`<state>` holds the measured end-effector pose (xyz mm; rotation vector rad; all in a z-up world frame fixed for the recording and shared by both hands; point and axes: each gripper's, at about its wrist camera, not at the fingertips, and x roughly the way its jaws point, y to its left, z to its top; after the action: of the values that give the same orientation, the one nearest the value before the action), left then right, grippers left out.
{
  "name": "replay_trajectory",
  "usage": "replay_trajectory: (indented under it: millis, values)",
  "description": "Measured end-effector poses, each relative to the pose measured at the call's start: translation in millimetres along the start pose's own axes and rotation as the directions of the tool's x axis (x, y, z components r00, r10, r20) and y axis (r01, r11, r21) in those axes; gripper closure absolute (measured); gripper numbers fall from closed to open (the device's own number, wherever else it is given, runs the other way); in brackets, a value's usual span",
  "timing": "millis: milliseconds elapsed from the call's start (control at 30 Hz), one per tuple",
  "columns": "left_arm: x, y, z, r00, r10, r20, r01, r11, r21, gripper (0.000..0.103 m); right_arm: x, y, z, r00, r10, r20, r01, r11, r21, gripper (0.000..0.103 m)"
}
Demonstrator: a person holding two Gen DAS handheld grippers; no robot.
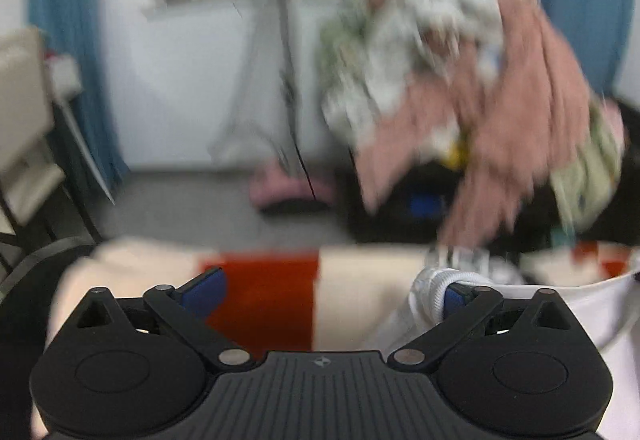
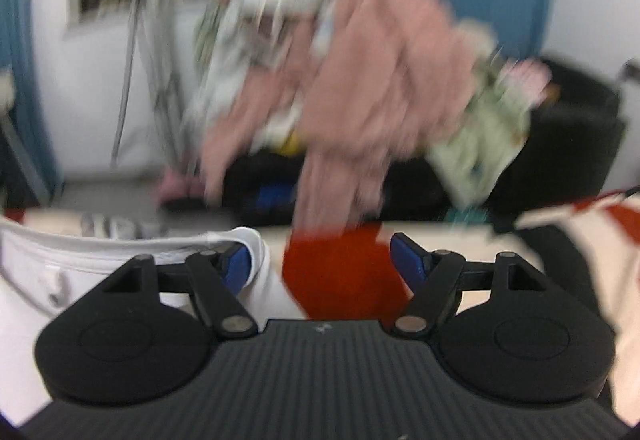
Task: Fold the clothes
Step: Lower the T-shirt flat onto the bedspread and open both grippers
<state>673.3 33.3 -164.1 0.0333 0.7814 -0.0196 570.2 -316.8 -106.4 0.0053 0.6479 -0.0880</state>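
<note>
A white garment (image 1: 520,304) lies on a cream and red cover (image 1: 264,288). My left gripper (image 1: 332,292) is open just above the cover, and its right fingertip (image 1: 454,298) touches the garment's bunched left corner. In the right wrist view the same white garment (image 2: 80,252) spreads to the left. My right gripper (image 2: 324,260) is open too, its left fingertip (image 2: 236,264) against the garment's folded right corner, with red cover (image 2: 340,272) between the fingers. Both views are blurred.
A heap of pink, white and green clothes (image 1: 472,79) is piled on a black seat (image 2: 560,143) behind the cover. Blue curtains (image 1: 64,19) hang at the wall. A folded metal frame (image 1: 280,59) leans there, and a pink slipper (image 1: 280,187) lies on the floor.
</note>
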Motion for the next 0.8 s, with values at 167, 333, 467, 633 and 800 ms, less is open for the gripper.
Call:
replay_trajectory:
  millis: [167, 333, 467, 633, 800]
  values:
    - [7.2, 4.7, 6.2, 0.982, -0.108, -0.157, 0.122, 0.989, 0.084, 0.004, 18.6, 15.2, 6.6, 0.954, 0.166, -0.251, -0.192, 0.978, -0.084, 0.028]
    - [-47.4, -1.1, 8.7, 0.987, -0.136, -0.083, 0.144, 0.984, 0.105, 0.0, -4.9, 28.1, 21.0, 0.901, 0.308, -0.305, -0.34, 0.939, -0.056, 0.025]
    - [-91.1, -5.7, 10.7, 0.987, -0.159, -0.024, 0.16, 0.979, 0.122, 0.0, -31.8, 31.5, 17.2, 0.939, 0.263, -0.221, -0.279, 0.959, -0.043, 0.025]
    - [-173.5, -10.3, -12.5, 0.982, -0.176, 0.066, 0.168, 0.98, 0.109, 0.0, -94.7, 22.8, -0.6, 0.968, 0.243, -0.056, -0.245, 0.969, -0.022, 0.025]
    - [-301.1, -13.3, -77.8, 0.969, -0.167, 0.182, 0.163, 0.986, 0.035, 0.0, -195.5, 11.4, -37.4, 0.971, 0.232, 0.06, -0.234, 0.972, 0.023, 0.025]
